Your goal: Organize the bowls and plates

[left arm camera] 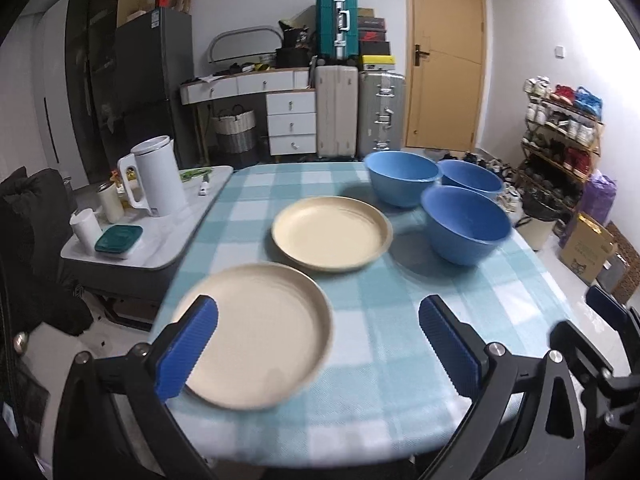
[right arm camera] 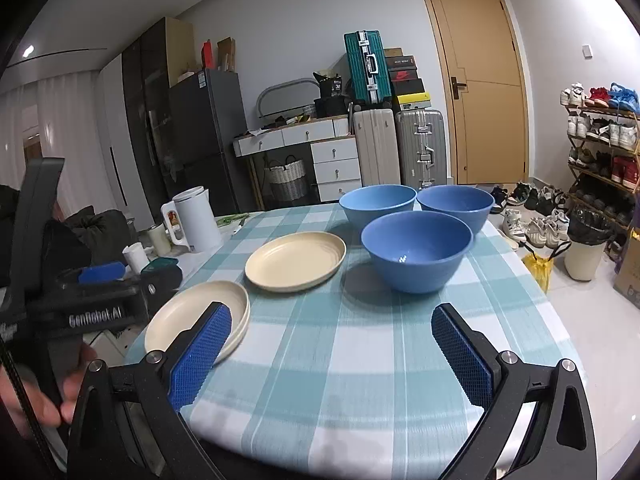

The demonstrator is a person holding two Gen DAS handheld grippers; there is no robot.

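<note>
Two cream plates lie on the blue-checked tablecloth (left arm camera: 380, 360): a near plate (left arm camera: 256, 336) (right arm camera: 196, 316) at the front left and a far plate (left arm camera: 331, 232) (right arm camera: 296, 260) toward the middle. Three blue bowls stand upright and apart at the back right: the nearest bowl (left arm camera: 466, 224) (right arm camera: 416, 250), a back-left bowl (left arm camera: 402, 176) (right arm camera: 378, 204) and a back-right bowl (left arm camera: 470, 180) (right arm camera: 456, 204). My left gripper (left arm camera: 320, 344) hangs open over the near plate's right side, holding nothing. My right gripper (right arm camera: 332, 356) is open and empty above the front edge, short of the nearest bowl.
A low side table (left arm camera: 168, 240) on the left carries a white kettle (left arm camera: 156, 176), cups and a teal-lidded box (left arm camera: 119, 238). A hand (right arm camera: 36, 404) holds the left tool. Behind the table are suitcases (right arm camera: 420, 148), a door and a shoe rack (right arm camera: 604, 148).
</note>
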